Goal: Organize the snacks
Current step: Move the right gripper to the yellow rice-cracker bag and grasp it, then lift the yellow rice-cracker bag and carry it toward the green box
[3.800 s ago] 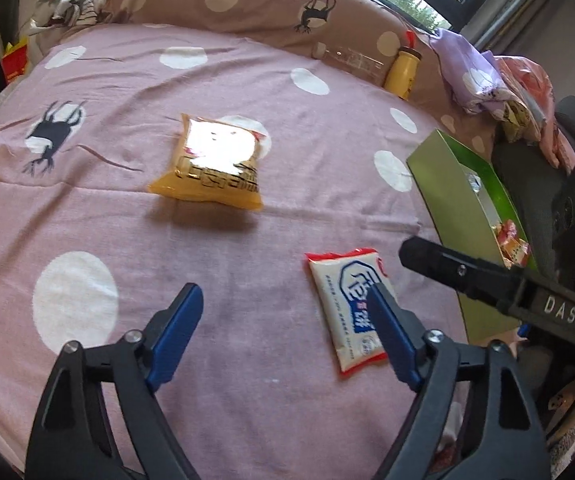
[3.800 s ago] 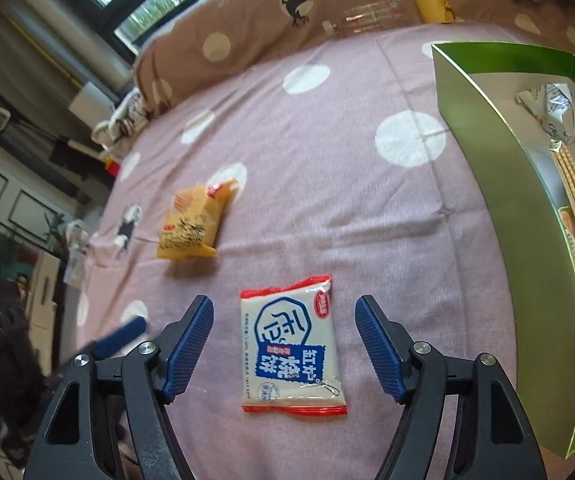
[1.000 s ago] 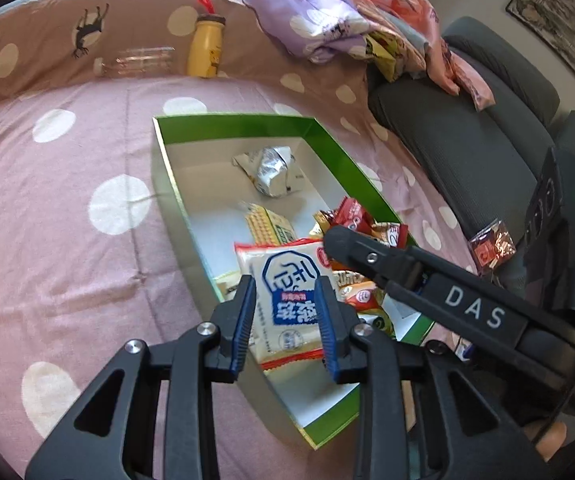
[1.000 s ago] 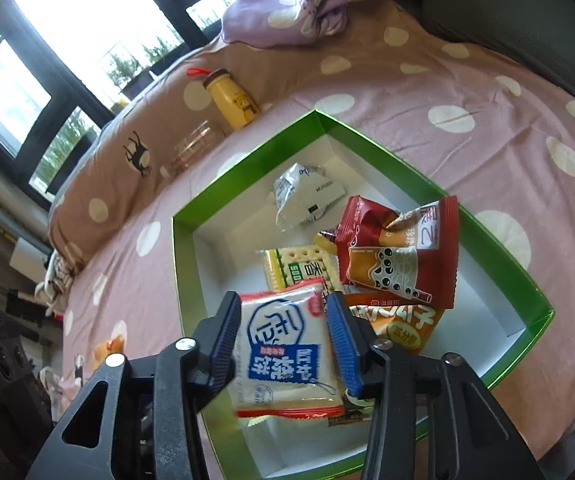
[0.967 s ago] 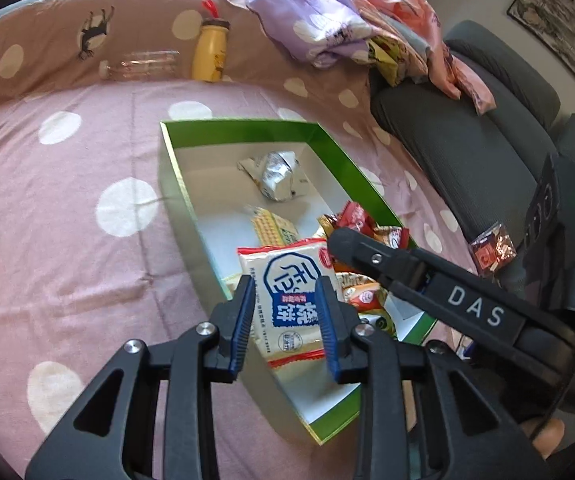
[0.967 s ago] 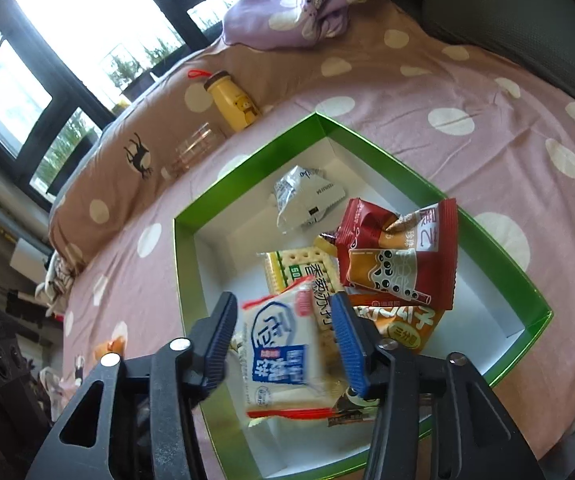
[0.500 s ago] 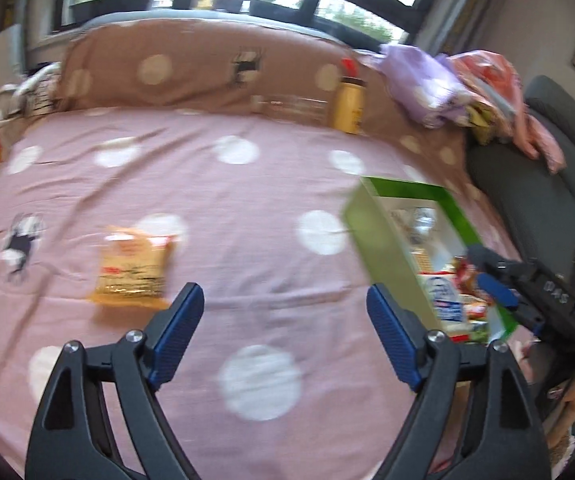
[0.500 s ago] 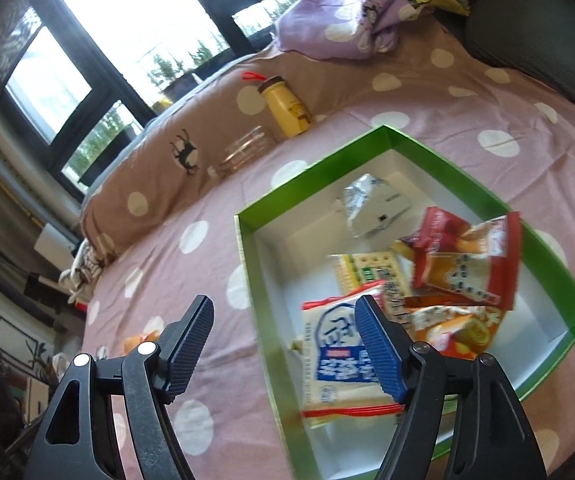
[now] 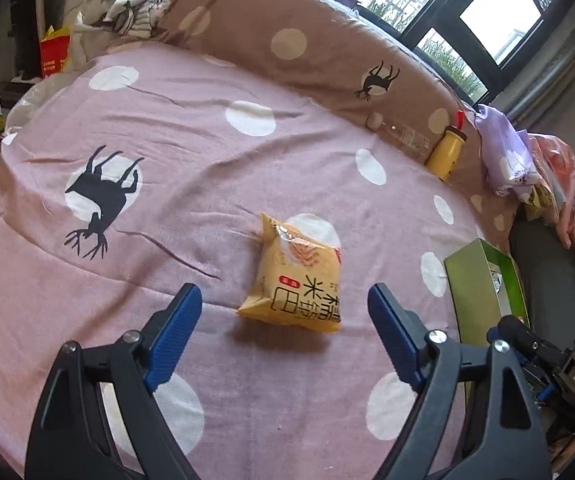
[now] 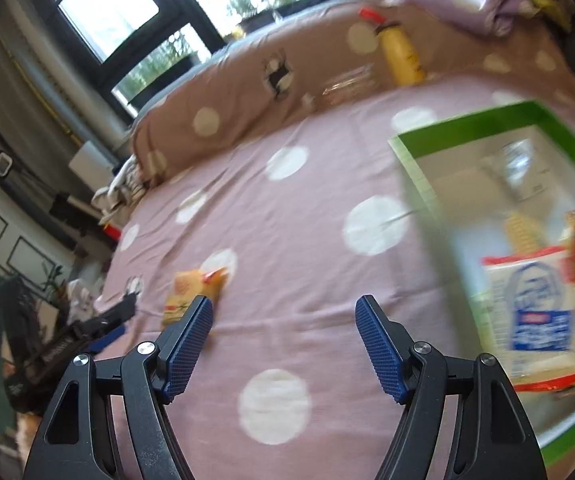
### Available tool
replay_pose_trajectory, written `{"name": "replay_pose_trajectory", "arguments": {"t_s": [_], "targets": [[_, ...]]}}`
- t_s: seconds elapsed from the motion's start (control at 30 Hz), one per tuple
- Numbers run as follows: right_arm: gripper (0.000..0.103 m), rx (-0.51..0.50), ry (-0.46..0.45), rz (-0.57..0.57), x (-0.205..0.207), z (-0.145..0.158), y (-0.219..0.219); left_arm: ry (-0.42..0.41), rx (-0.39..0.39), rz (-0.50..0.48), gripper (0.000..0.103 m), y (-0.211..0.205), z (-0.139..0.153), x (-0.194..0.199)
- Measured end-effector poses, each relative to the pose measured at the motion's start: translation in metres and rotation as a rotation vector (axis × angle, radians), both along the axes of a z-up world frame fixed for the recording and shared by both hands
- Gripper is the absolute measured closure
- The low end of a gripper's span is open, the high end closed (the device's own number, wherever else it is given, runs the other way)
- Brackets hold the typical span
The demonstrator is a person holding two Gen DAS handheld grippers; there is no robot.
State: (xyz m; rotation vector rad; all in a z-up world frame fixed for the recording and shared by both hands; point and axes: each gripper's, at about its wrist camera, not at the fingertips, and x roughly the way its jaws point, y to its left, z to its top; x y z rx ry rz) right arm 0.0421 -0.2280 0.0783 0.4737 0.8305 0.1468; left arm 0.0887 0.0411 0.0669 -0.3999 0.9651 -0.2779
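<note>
Now both grippers are free and the step in hand is fetching the last loose snack. The left gripper [image 9: 283,328] has its blue jaws spread wide with nothing between them, having just opened; the yellow snack packet [image 9: 296,277] lies flat on the pink polka-dot bedspread [image 9: 191,160] just ahead of them, roughly centred in the gap. The right gripper [image 10: 283,344] also has its jaws apart and empty, likewise just opened. Off to the right of those jaws sits the green box [image 10: 411,148], holding the white-and-blue packet [image 10: 537,316] among other wrappers.

Next, I judge, the left jaws must lower astride the yellow packet and close on its sides, then carry it to the box.

Large dark Chinese characters show on the yellow packet. "DAS" is printed on the right gripper's body in the left view. The blue packet's writing is too blurred to read.
</note>
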Motion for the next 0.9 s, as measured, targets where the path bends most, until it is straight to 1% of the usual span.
{"name": "replay_pose_trajectory", "arguments": {"t_s": [0.07, 0.13, 0.2, 0.27, 0.33, 0.37, 0.43, 0.47, 0.5, 0.57, 0.6, 0.63, 0.67, 0.7, 0.77, 0.8, 0.9], "targets": [[0.029, 0.048, 0.030, 0.057, 0.019, -0.005, 0.019, 0.044, -0.021, -0.008, 0.025, 0.004, -0.010, 0.007], [0.029, 0.073, 0.073, 0.092, 0.038, -0.011, 0.038, 0.070, -0.020, -0.012, 0.026, 0.004, -0.018, 0.015], [0.029, 0.092, 0.097, 0.133, 0.058, -0.016, 0.057, 0.087, -0.013, -0.008, 0.033, 0.002, -0.023, 0.018], [0.029, 0.125, 0.132, 0.179, 0.077, -0.027, 0.073, 0.100, -0.015, -0.027, 0.035, -0.002, -0.027, 0.020], [0.029, 0.161, 0.188, 0.203, 0.091, -0.040, 0.084, 0.099, -0.024, -0.046, 0.036, -0.006, -0.030, 0.023], [0.029, 0.166, 0.211, 0.205, 0.099, -0.047, 0.089, 0.102, -0.022, -0.055, 0.037, -0.008, -0.031, 0.024], [0.029, 0.135, 0.229, 0.206, 0.106, -0.057, 0.097, 0.112, -0.023, -0.067, 0.042, -0.011, -0.035, 0.025], [0.029, 0.109, 0.241, 0.204, 0.109, -0.062, 0.101, 0.120, -0.023, -0.072, 0.048, -0.013, -0.036, 0.026], [0.029, 0.099, 0.248, 0.206, 0.112, -0.066, 0.104, 0.125, -0.022, -0.078, 0.052, -0.015, -0.037, 0.027], [0.029, 0.113, 0.259, 0.230, 0.116, -0.073, 0.107, 0.120, -0.026, -0.088, 0.054, -0.017, -0.038, 0.028], [0.029, 0.119, 0.258, 0.238, 0.117, -0.076, 0.109, 0.122, -0.033, -0.093, 0.058, -0.019, -0.039, 0.028], [0.029, 0.107, 0.239, 0.238, 0.116, -0.076, 0.110, 0.126, -0.040, -0.100, 0.059, -0.019, -0.039, 0.028], [0.033, 0.088, 0.230, 0.239, 0.115, -0.075, 0.110, 0.129, -0.042, -0.101, 0.058, -0.020, -0.040, 0.028], [0.037, 0.059, 0.227, 0.242, 0.116, -0.074, 0.112, 0.128, -0.040, -0.100, 0.059, -0.021, -0.041, 0.028], [0.043, 0.034, 0.211, 0.250, 0.115, -0.073, 0.114, 0.126, -0.038, -0.105, 0.061, -0.023, -0.041, 0.027], [0.044, 0.033, 0.206, 0.255, 0.113, -0.073, 0.113, 0.127, -0.040, -0.113, 0.064, -0.025, -0.040, 0.027], [0.045, 0.030, 0.193, 0.259, 0.108, -0.070, 0.111, 0.114, -0.025, -0.127, 0.065, -0.031, -0.035, 0.021]]}}
